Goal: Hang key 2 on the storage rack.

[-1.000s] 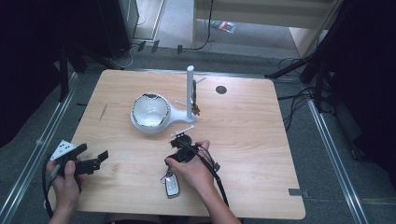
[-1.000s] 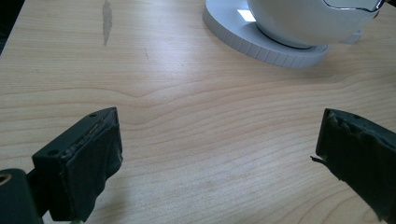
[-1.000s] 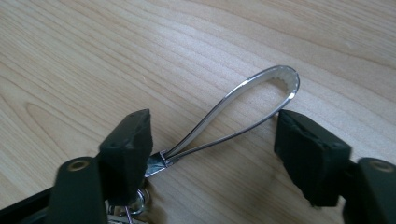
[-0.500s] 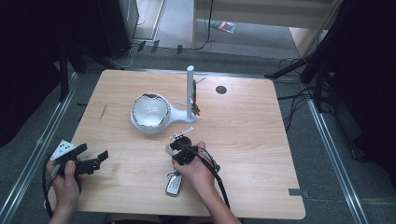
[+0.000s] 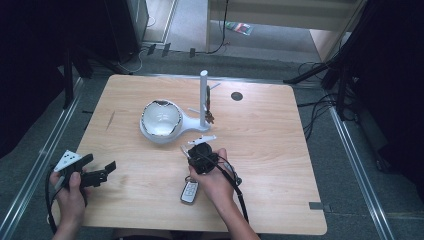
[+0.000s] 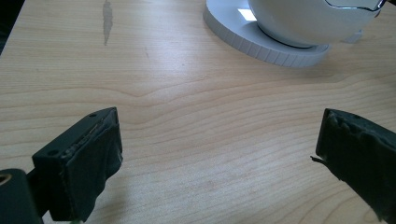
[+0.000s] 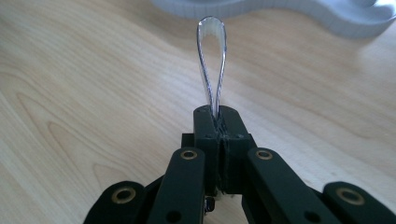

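Right claw (image 7: 218,122): jaws pressed together on a thin metal ring (image 7: 212,65), seen edge-on in the right gripper view as a narrow shiny loop standing straight up from between the pads. Ring is bright, polished, w/ reflections along both sides; its lower part is buried between the pads, so full shape can't be confirmed. In the high view the right claw (image 5: 192,150) sits near bench centre, just in front of the white stand's base; ring too small to resolve there.

A key fob (image 5: 189,191) (grey/silver, small buttons, blurred) lies flat on the bench (image 5: 280,150) just beside the right hand (image 5: 212,180), toward the near edge. Whether anything links fob to ring can't be told.

White stand (image 5: 202,100): upright post on a curved base joined to a round dish holding a white bowl (image 5: 160,117) w/ a dark chipped-looking rim. Small dark items hang on the post; detail not legible.

Left claw (image 6: 219,154): jaws spread wide, nothing between them, bare wood below. In the high view it (image 5: 100,170) is at the bench's near-left corner, well apart from the stand. Left gripper view cuts off the bowl (image 6: 317,21) and dish at top edge.
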Demonstrator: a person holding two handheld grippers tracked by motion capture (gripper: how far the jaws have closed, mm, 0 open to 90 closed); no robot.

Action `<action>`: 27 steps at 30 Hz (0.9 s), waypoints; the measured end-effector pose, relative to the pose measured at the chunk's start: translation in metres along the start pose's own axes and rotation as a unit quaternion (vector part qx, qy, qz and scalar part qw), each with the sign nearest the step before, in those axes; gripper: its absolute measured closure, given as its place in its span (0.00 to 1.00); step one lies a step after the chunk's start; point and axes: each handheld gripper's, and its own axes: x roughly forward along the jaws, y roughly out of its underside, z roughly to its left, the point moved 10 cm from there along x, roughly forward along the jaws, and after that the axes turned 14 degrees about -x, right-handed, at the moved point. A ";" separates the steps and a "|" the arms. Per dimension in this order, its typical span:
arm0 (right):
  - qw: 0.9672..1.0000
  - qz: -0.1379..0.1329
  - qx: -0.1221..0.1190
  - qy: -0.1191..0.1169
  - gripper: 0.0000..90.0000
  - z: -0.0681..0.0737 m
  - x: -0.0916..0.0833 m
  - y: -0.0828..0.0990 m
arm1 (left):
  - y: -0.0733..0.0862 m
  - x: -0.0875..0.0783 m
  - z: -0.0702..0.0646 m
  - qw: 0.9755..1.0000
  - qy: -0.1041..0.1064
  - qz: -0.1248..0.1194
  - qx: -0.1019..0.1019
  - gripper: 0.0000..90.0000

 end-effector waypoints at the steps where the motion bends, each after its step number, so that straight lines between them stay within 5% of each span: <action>1: 1.000 -0.007 -0.002 0.004 0.99 -0.002 -0.002 -0.002 | 0.000 0.000 0.000 1.000 0.000 0.000 0.000 0.01; 10: 0.997 -0.067 -0.004 0.042 0.99 -0.009 -0.019 -0.015 | 0.000 0.000 0.000 1.000 0.000 0.000 0.000 0.01; 20: 0.989 -0.125 -0.009 0.083 0.99 -0.018 -0.036 -0.027 | 0.000 0.000 0.000 1.000 0.000 0.000 0.000 0.01; 27: 0.978 -0.166 -0.005 0.123 0.99 -0.031 -0.050 -0.037 | 0.000 0.000 0.000 1.000 0.000 -0.002 -0.002 0.01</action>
